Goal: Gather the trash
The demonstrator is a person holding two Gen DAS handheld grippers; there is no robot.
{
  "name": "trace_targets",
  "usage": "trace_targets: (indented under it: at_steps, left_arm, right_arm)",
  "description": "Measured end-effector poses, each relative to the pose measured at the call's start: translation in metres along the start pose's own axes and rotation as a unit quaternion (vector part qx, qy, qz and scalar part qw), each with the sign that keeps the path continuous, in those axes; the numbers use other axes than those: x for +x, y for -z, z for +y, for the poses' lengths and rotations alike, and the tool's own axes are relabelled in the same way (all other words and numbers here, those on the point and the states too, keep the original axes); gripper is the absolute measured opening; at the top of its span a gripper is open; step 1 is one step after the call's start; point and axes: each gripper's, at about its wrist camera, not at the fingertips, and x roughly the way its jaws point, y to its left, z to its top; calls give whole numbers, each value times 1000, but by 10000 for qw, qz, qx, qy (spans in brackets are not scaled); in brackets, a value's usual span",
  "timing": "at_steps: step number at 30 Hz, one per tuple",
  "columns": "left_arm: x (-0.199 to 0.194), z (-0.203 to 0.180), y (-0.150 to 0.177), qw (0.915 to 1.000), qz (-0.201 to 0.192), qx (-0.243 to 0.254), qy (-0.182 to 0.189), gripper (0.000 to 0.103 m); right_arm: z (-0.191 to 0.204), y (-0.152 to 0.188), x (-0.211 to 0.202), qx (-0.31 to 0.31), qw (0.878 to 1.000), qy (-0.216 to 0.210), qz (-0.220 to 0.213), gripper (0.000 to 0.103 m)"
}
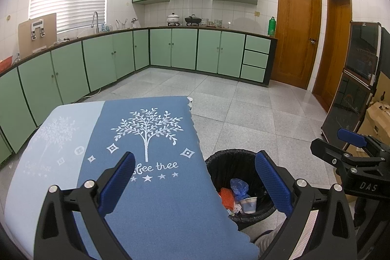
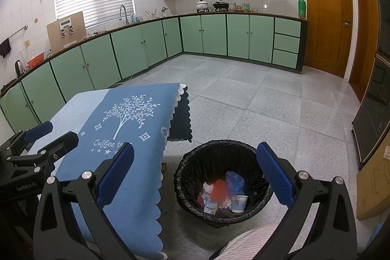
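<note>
1. Green-cabinet kitchen, grey tile floor (image 2: 256,99); blue-clothed tabletop (image 1: 156,206) looks bare.
2. Trash sits in black-lined bin (image 2: 195,157) beside tabletop: paper cup (image 2: 238,202), blue wrapper (image 2: 235,180).
3. Left gripper (image 1: 195,184) and right gripper (image 2: 195,174): fingers spread wide, holding nothing.
4. Likely done; scan floor before stopping.

The tablecloth (image 1: 151,187) is matt cloth, the bin liner (image 2: 219,150) crinkled glossy plastic, the cup (image 2: 238,203) paper, the floor (image 2: 268,99) glossy speckled tile.

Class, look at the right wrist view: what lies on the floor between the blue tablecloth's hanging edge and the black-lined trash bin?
Only bare grey floor tile separates the blue tablecloth from the black-lined trash bin; the right wrist view shows this.
</note>
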Motion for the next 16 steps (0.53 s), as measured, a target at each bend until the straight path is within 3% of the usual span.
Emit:
trace_targets:
  at_steps: [16]
  left_arm:
    - [6, 2, 1, 10000, 56, -42, -3, 97]
  right_arm:
    - [2, 1, 7, -28, 10000, -33, 45, 98]
